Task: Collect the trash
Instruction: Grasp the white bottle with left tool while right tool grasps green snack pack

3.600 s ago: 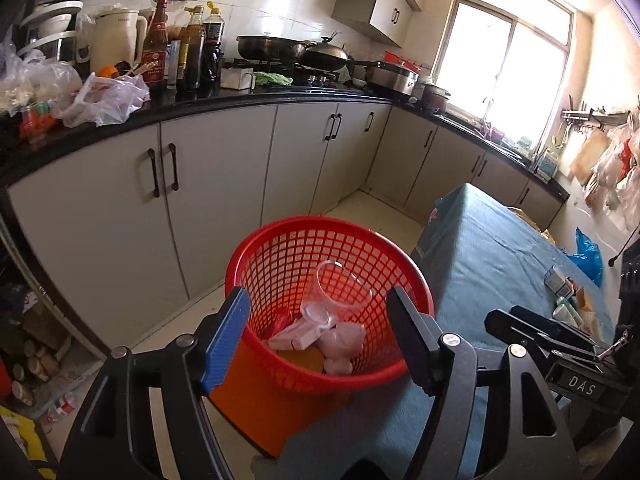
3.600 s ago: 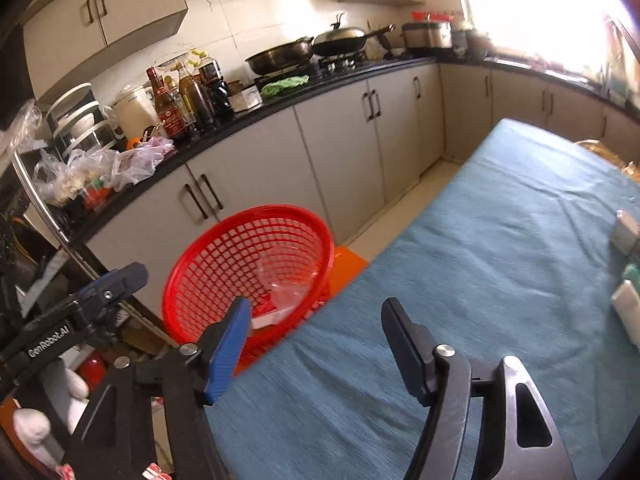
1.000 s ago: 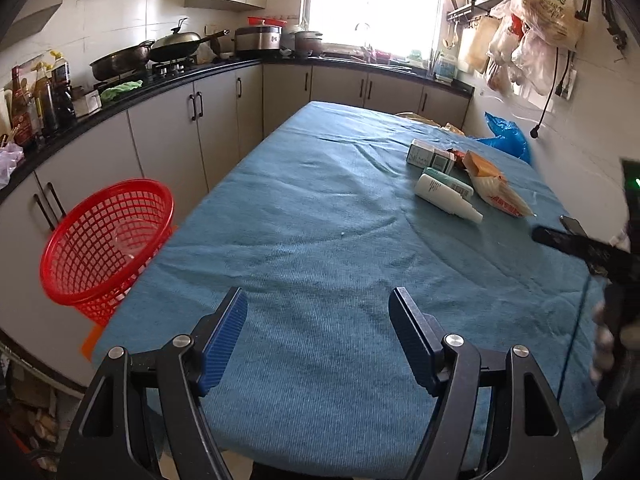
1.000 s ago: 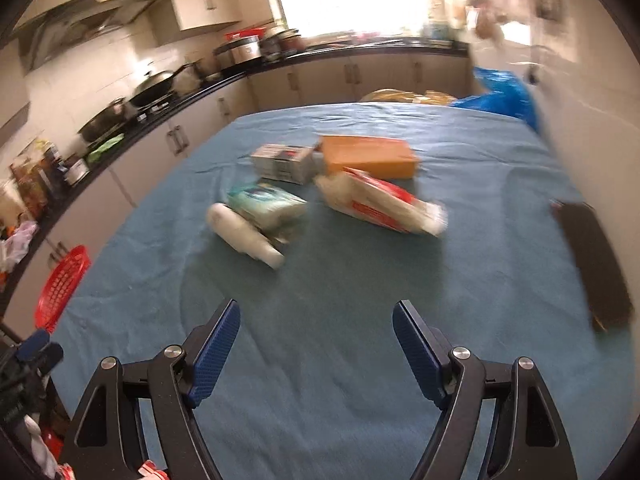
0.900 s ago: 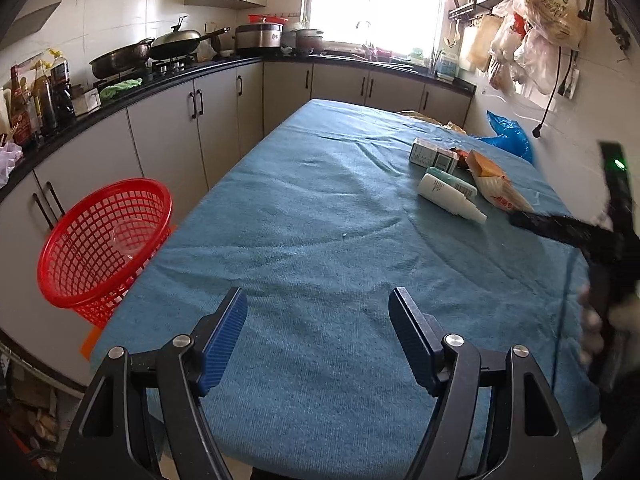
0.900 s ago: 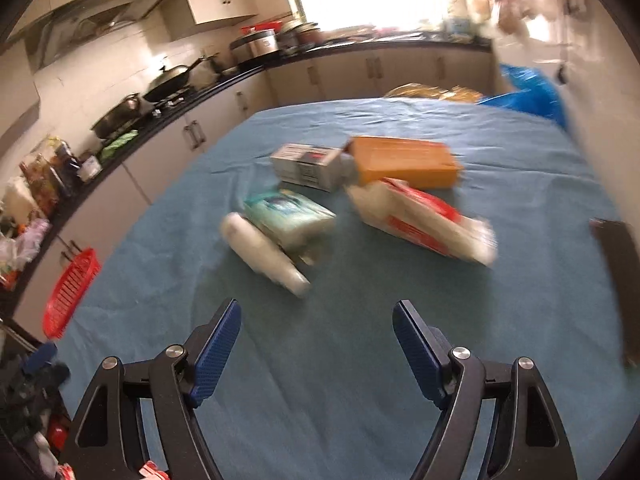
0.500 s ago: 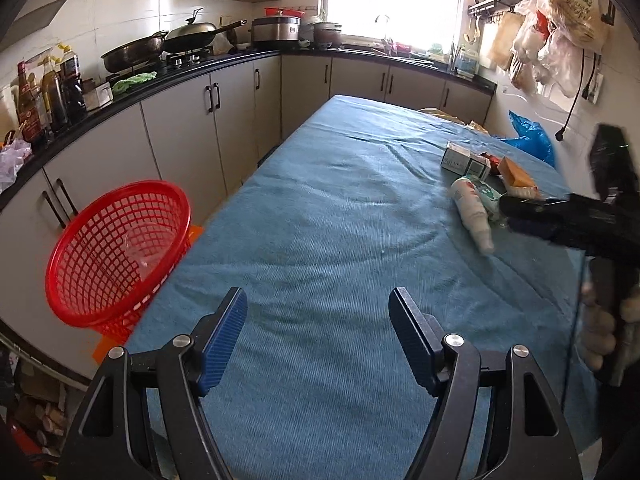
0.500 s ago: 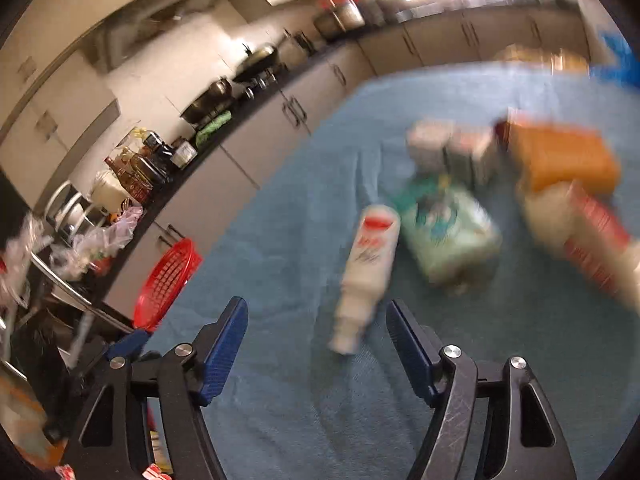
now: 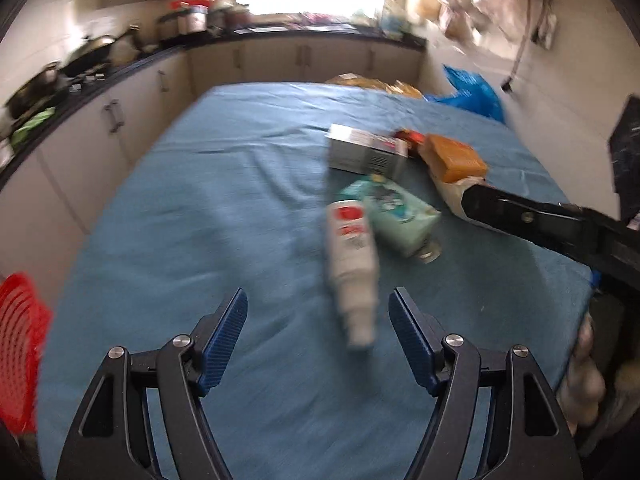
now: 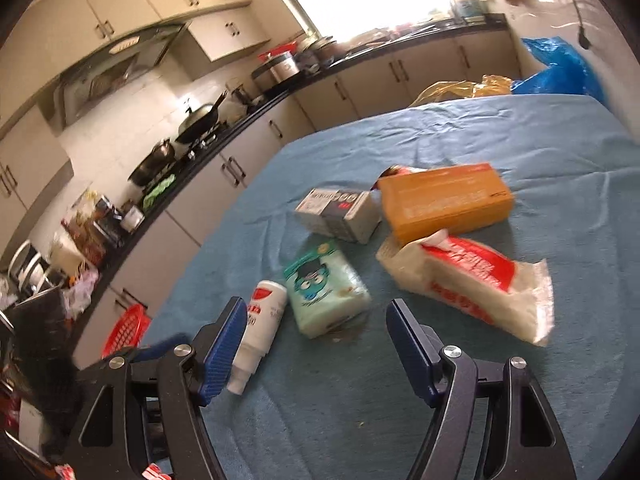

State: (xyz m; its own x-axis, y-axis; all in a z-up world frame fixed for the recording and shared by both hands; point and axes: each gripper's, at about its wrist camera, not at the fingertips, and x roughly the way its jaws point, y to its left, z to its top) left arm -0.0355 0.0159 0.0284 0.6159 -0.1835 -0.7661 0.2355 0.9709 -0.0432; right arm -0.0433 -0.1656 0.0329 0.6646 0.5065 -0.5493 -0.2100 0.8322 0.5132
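I find the left tongs (image 9: 318,316) spread, nothing between the pads, held above the blue-covered counter (image 9: 208,208) with the cap end of a white bottle (image 9: 352,264) lying in the gap as seen from the left wrist; the view is blurred and I cannot tell whether they touch it. The right tongs (image 10: 316,322) are also spread and empty, their jaws having just been closing somewhat; they hang over the counter with the green packet (image 10: 324,288) just beyond the gap. The trash lies clustered on the counter: the white bottle beside the green packet, a grey carton (image 10: 340,212) behind them, an orange box (image 10: 444,200) touching the carton's right end, and a red-and-white bag (image 10: 472,280) in front of the orange box. The red basket (image 10: 126,330) stands off the counter's left edge, well apart from the cluster. In the left wrist view, a finger (image 9: 520,216) of the right tongs reaches in from the right over the bag.
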